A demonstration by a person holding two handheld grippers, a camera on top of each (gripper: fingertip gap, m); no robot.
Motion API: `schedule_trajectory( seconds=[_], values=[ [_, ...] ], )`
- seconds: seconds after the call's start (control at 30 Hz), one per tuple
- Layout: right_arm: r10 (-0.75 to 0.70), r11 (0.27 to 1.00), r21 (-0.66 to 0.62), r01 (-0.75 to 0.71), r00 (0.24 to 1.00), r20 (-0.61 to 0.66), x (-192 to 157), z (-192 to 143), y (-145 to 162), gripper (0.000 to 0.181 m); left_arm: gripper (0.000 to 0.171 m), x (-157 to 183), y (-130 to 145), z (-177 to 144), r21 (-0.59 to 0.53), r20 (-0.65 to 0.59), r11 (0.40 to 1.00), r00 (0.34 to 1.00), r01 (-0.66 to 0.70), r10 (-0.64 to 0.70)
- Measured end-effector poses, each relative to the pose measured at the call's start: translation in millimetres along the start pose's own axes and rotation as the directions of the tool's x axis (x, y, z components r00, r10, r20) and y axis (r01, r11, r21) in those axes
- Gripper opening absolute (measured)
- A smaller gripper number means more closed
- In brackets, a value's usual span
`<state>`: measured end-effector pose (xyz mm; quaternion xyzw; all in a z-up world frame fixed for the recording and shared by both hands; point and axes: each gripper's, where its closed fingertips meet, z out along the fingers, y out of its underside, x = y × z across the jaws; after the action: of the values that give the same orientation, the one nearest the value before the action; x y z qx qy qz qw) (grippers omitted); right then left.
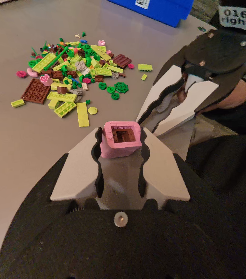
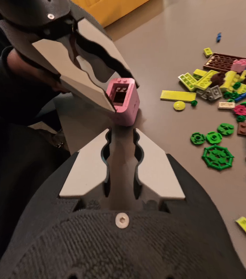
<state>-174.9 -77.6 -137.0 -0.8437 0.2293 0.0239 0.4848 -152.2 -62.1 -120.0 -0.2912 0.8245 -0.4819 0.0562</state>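
A small pink brick-built pot [image 1: 120, 148] with a brown inside stands on the grey table [image 1: 13, 158]. My left gripper [image 1: 120, 135] is shut on the pink pot, one finger on each side of it. In the right wrist view the same pot [image 2: 128, 108] shows between the left gripper's fingers [image 2: 89, 90], which come in from the upper left. My right gripper [image 2: 122, 131] is open and empty, its tips just short of the pot. It also shows in the left wrist view [image 1: 147, 127], right beside the pot.
A loose pile of lime, green, brown and pink bricks [image 1: 74, 72] lies on the table beyond the pot; it also shows in the right wrist view [image 2: 232, 90]. A blue bin [image 1: 157, 12] stands at the back. A yellow thing [image 2: 111, 9] is past the table edge. A person's hand [image 1: 232, 96] holds the right gripper. My left and right fingertips are right by each other.
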Motion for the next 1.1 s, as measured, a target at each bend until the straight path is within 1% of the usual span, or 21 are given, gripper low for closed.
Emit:
schedule_trajectory(
  seconds=[0.07,0.1,0.13,0.2,0.23,0.3,0.33,0.4,0.47,0.57,0.6,0.63,0.7,0.73,0.8,0.87,0.93,0.97,1.03,1.07,1.1],
  values=[
    [-0.016,1.0,-0.006,0.016,1.0,0.018,-4,1,1,0.024,0.048,-1,2,-5,0.004,-0.019,1.0,0.999,-0.028,0.028],
    [-0.018,1.0,-0.008,0.019,1.0,0.015,-4,1,1,0.024,0.051,0,1,-8,0.017,-0.036,0.999,0.999,-0.032,0.033],
    [-0.019,1.0,-0.008,0.019,1.0,0.013,-3,1,1,0.024,0.06,-1,-1,-11,0.03,-0.039,0.999,0.999,-0.036,0.037],
    [-0.01,1.0,-0.006,0.01,1.0,0.009,-2,1,1,0.025,0.066,-1,-4,-14,0.047,-0.02,0.997,0.998,-0.062,0.063],
    [-0.002,1.0,-0.005,0.003,1.0,0.008,-1,1,1,0.025,0.071,-2,-3,-13,0.036,0.007,0.996,0.997,-0.077,0.076],
    [0.012,1.0,0.002,-0.012,1.0,0.009,0,0,0,0.026,0.07,-5,4,-7,-0.028,0.054,0.996,0.994,-0.09,0.091],
    [0.019,1.0,0.007,-0.019,1.0,0.01,1,0,-1,0.026,0.07,-9,8,-4,-0.056,0.087,0.995,0.993,-0.079,0.084],
    [0.026,0.999,0.021,-0.027,1.0,0.015,1,-2,-2,0.026,0.064,-15,14,-1,-0.075,0.109,0.997,0.993,-0.027,0.035],
    [0.03,0.999,0.035,-0.031,0.999,0.02,1,-3,-4,0.026,0.054,-16,15,-1,-0.049,0.069,0.998,0.997,0.032,-0.029],
    [0.036,0.998,0.049,-0.037,0.999,0.022,2,-5,-6,0.026,0.054,-18,14,-3,-0.007,-0.006,0.992,0.992,0.125,-0.125],
    [0.039,0.997,0.059,-0.04,0.999,0.018,3,-6,-7,0.026,0.054,-16,11,-4,0.013,-0.052,0.985,0.984,0.171,-0.17],
    [0.043,0.996,0.074,-0.044,0.999,0.014,4,-8,-9,0.026,0.054,-11,5,-7,0.048,-0.129,0.971,0.965,0.236,-0.228],
    [0.045,0.99,0.132,-0.047,0.999,0.013,7,-14,-16,0.027,0.054,-6,-12,-17,0.123,-0.295,0.917,0.896,0.38,-0.331],
    [0.046,0.984,0.171,-0.049,0.999,0.016,8,-19,-21,0.028,0.054,-7,-17,-21,0.146,-0.339,0.895,0.871,0.422,-0.355],
    [0.062,0.969,0.24,-0.067,0.998,0.027,11,-27,-29,0.028,0.054,-11,-19,-24,0.172,-0.356,0.882,0.862,0.44,-0.36],
    [0.09,0.955,0.281,-0.1,0.995,0.046,13,-33,-33,0.029,0.054,-10,-19,-25,0.186,-0.353,0.893,0.876,0.41,-0.329],
    [0.116,0.943,0.306,-0.13,0.991,0.064,15,-35,-36,0.033,0.054,-8,-20,-23,0.204,-0.327,0.909,0.901,0.363,-0.286],
    [0.125,0.939,0.315,-0.141,0.99,0.072,14,-35,-38,0.034,0.054,-10,-19,-20,0.216,-0.269,0.928,0.932,0.305,-0.243],
    [0.136,0.932,0.327,-0.157,0.987,0.086,12,-33,-41,0.037,0.055,-19,-14,-13,0.196,-0.075,0.971,0.989,0.137,-0.125],
    [0.139,0.93,0.331,-0.16,0.987,0.086,12,-31,-42,0.037,0.055,-20,-13,-11,0.175,0.02,0.984,0.999,0.023,-0.027],
    [0.144,0.929,0.331,-0.163,0.986,0.08,12,-29,-43,0.037,0.055,-23,-11,-9,0.138,0.119,0.988,0.991,-0.072,0.055]
  ],
)
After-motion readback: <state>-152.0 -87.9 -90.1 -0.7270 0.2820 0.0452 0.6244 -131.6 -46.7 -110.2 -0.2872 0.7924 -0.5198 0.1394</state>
